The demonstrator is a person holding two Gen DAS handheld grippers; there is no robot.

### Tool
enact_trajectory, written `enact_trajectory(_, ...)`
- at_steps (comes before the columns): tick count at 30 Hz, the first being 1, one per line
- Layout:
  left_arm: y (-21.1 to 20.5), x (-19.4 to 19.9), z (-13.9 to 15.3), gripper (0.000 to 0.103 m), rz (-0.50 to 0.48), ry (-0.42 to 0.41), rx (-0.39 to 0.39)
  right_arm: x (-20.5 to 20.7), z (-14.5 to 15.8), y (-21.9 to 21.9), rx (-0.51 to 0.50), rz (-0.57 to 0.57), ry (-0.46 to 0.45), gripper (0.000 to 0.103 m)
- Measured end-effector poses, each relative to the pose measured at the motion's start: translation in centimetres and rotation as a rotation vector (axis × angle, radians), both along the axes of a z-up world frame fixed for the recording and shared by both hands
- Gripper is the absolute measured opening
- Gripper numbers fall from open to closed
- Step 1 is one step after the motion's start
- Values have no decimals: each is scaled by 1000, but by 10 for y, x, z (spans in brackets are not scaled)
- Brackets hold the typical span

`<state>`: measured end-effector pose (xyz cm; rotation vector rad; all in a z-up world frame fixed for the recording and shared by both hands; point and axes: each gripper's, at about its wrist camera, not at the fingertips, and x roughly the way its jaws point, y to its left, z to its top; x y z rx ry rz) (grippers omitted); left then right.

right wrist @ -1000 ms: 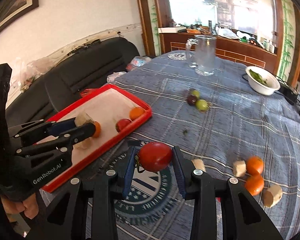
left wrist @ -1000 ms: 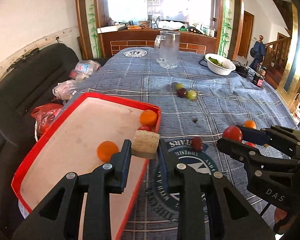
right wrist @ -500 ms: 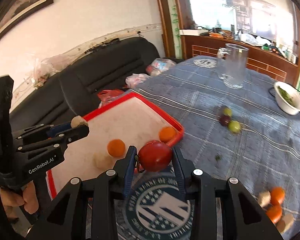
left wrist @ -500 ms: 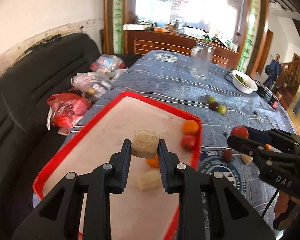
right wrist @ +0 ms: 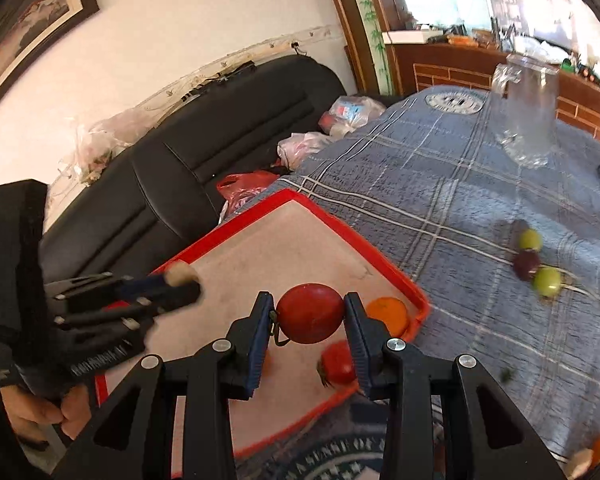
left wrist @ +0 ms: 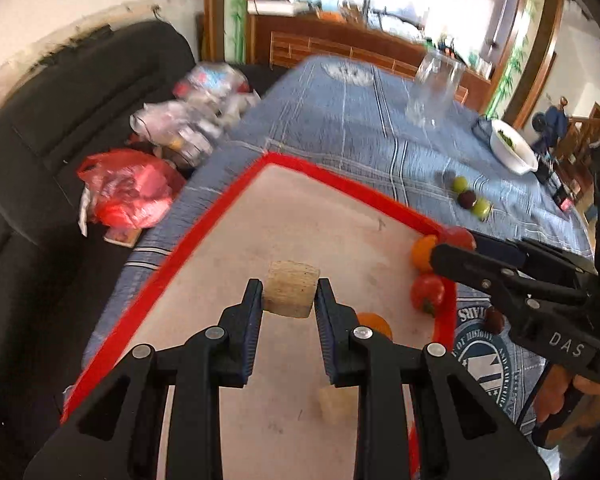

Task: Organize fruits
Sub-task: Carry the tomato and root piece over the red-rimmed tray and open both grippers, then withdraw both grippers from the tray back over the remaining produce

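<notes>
**A:** While both of my tools are now hanging over the red tray (left wrist: 236, 200), what is changing compared with a second ago?

**B:** I am carrying both loads inward. A second ago the left gripper (left wrist: 290, 300) was only at the tray's near corner and the right gripper (right wrist: 310, 322) was out over the blue tablecloth (right wrist: 460, 184); now both are sitting above the tray floor.

**A:** And how are the tools standing?

**B:** I am pinching the tan fruit chunk (left wrist: 291, 289) between the left fingers, and the right fingers are pressing on the big tomato (right wrist: 310, 313). Neither load is touching the tray, as far as I can judge.

**A:** What is already lying there?

**B:** An orange (right wrist: 388, 314) and a smaller tomato (right wrist: 338, 363) near the right-hand corner, a second orange (left wrist: 374, 323) and a pale chunk (left wrist: 336, 404) partly behind my left fingers.

**A:** Meaning for the task?

**B:** I am judging both carries nearly done; lowering and releasing remain. Green and dark fruits (right wrist: 534, 262) are still waiting on the cloth, well apart from the tray.
</notes>
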<state>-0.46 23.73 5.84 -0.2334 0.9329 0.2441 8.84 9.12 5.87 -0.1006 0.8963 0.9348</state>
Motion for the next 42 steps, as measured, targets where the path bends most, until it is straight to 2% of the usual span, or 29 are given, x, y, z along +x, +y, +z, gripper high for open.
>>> enact_trajectory(5, 5, 15, -18, 24, 1, 48, -27, 9, -15, 22, -34, 13, 10, 36)
enact_trajectory(13, 10, 21, -30, 24, 3, 72, -64, 11, -34, 37, -103, 22, -9, 36)
enact_trajectory(22, 7, 26, -32, 24, -1, 95, -41, 7, -41, 42, -154, 40, -54, 38)
enact_trajectory(30, 3, 26, -32, 24, 5, 102, -20, 4, -41, 39, -149, 44, -59, 38)
enact_trajectory(36, 2, 24, -31, 34, 1, 102, -35, 4, -33, 32, -135, 24, -55, 41)
enact_trajectory(39, 0, 21, -30, 48, 3, 104, -40, 0, -25, 24, -110, 13, -59, 43)
enact_trajectory(42, -3, 15, -28, 49, 11, 101, -33, -7, -11, 13, -74, 3, -75, 49)
